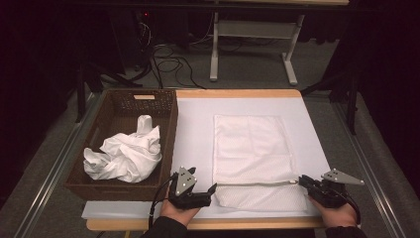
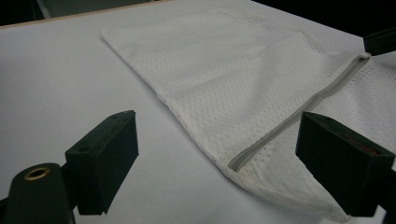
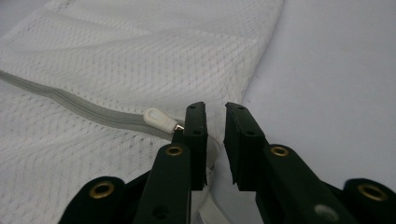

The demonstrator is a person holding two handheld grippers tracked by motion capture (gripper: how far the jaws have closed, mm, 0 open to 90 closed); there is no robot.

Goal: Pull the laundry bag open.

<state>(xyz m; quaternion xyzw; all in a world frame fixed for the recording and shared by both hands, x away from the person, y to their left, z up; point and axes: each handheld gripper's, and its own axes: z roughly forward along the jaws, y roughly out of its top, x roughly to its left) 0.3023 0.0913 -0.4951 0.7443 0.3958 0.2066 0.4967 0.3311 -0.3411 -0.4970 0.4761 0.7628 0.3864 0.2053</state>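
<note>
White mesh laundry bag lies flat on the table's white mat, zipper along the near edge — handy for both hands. Left gripper sits wide apart at the zipper's end; right gripper stands slightly parted beside the zipper pull, gripping nothing.

A wood-edged desk carries a white sheet across its top. On the sheet, a white mesh laundry bag lies flat at centre-right; a dark wicker basket sits along the desk's left side.
</note>
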